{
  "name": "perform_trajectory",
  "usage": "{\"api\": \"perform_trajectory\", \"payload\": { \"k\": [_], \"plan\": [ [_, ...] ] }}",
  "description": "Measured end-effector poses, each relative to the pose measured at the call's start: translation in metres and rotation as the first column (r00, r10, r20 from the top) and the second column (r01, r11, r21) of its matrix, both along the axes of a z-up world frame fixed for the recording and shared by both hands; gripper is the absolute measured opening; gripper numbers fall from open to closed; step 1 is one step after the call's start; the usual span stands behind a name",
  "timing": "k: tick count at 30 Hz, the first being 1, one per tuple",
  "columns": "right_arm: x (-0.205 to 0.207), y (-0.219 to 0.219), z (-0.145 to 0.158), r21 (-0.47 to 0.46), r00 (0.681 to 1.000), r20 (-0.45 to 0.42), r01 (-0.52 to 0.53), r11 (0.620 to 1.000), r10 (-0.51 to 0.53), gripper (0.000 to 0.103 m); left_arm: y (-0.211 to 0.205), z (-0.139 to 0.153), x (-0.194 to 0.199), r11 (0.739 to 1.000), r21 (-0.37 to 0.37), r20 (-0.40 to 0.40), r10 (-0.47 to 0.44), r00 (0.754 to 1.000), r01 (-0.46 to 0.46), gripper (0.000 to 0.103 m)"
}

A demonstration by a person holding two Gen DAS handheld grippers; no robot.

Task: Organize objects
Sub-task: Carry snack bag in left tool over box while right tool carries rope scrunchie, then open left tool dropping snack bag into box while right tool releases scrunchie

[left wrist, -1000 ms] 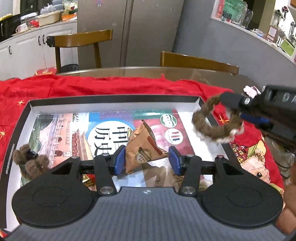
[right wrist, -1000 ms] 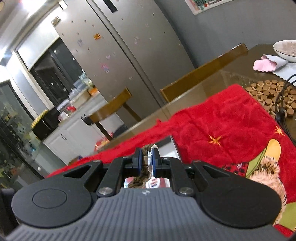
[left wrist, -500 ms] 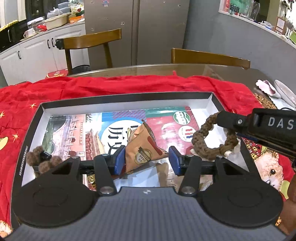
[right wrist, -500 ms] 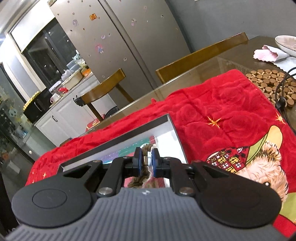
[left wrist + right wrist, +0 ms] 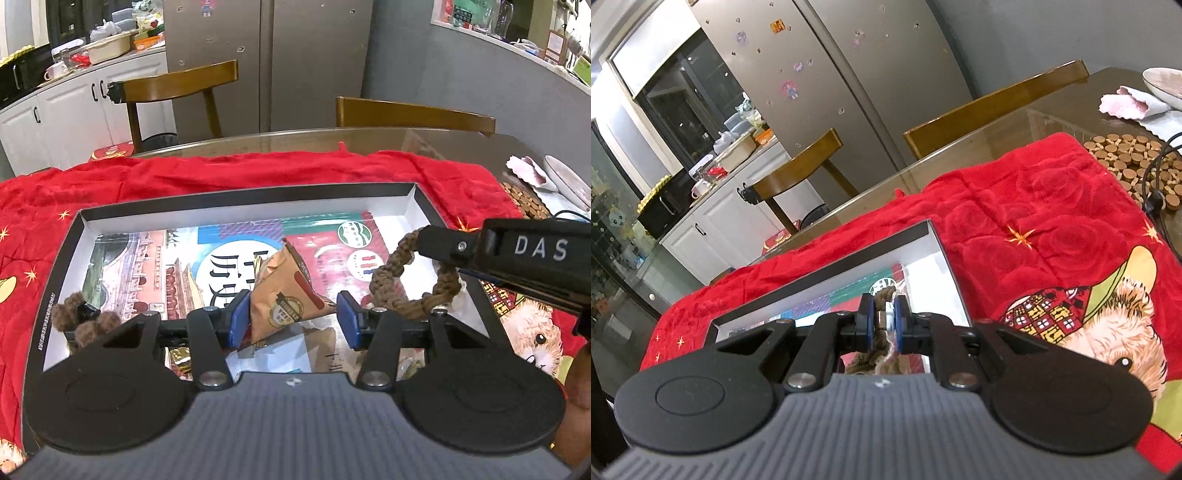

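Note:
A black-rimmed tray (image 5: 243, 201) with a printed sheet on its floor lies on the red blanket. My left gripper (image 5: 293, 317) hangs over the tray's near middle, shut on a tan snack packet (image 5: 284, 291) that stands tilted between the blue pads. My right gripper (image 5: 423, 240) reaches in from the right, shut on a brown braided ring (image 5: 391, 273) that hangs down over the tray's right side. In the right wrist view the ring (image 5: 882, 295) is pinched between that gripper's (image 5: 884, 321) pads, above the tray's far right corner (image 5: 849, 254). A fuzzy brown hair clip (image 5: 74, 317) lies at the tray's left edge.
The red blanket (image 5: 221, 173) covers most of the glass-topped table. To the right lie a wooden-bead mat (image 5: 1123, 158), a black cable (image 5: 1156, 195), a pink cloth (image 5: 1123, 105) and a plate (image 5: 1163, 83). Two wooden chairs (image 5: 413, 112) stand behind the table.
My right gripper has carried the braided ring down and leftward, from above the tray's right rim to inside its right side. The packet has stayed in my left gripper.

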State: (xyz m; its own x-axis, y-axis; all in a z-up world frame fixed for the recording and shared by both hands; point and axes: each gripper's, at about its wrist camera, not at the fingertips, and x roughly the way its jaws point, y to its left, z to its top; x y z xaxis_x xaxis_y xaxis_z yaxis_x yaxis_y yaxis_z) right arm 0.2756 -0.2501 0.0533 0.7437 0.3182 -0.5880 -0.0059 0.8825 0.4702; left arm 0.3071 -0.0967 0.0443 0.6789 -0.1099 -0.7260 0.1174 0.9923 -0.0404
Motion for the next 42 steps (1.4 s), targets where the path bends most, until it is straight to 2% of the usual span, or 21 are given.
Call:
{"api": "perform_trajectory", "payload": {
  "k": [19, 30, 36, 39, 41, 42],
  "plan": [
    [0.006, 0.004, -0.011, 0.008, 0.998, -0.053, -0.026, 1.0, 0.027, 0.014, -0.001, -0.002, 0.001, 1.0, -0.001, -0.013, -0.016, 1.0, 0.016, 0.056],
    [0.007, 0.004, -0.011, 0.007, 0.998, -0.056, -0.028, 1.0, 0.028, 0.021, 0.0, -0.002, 0.002, 0.999, 0.016, -0.014, -0.03, 0.999, 0.03, 0.057],
    [0.005, 0.002, -0.004, 0.0, 0.999, -0.032, -0.024, 1.0, 0.024, 0.033, 0.0, 0.0, 0.001, 0.999, 0.038, -0.02, -0.034, 0.999, 0.035, 0.062],
    [0.004, 0.0, 0.001, 0.004, 1.0, -0.013, -0.02, 1.0, 0.02, 0.046, 0.003, 0.004, 0.001, 0.998, 0.039, -0.01, -0.041, 0.999, 0.042, 0.068],
    [0.001, -0.001, 0.004, 0.001, 1.0, 0.002, -0.015, 1.0, 0.015, 0.058, 0.005, 0.008, 0.0, 0.999, 0.034, 0.0, -0.038, 0.999, 0.038, 0.068],
    [0.0, -0.001, 0.006, 0.001, 1.0, 0.011, -0.015, 1.0, 0.015, 0.059, 0.007, 0.011, -0.001, 0.999, 0.03, 0.007, -0.035, 0.999, 0.035, 0.069]
  ]
}}
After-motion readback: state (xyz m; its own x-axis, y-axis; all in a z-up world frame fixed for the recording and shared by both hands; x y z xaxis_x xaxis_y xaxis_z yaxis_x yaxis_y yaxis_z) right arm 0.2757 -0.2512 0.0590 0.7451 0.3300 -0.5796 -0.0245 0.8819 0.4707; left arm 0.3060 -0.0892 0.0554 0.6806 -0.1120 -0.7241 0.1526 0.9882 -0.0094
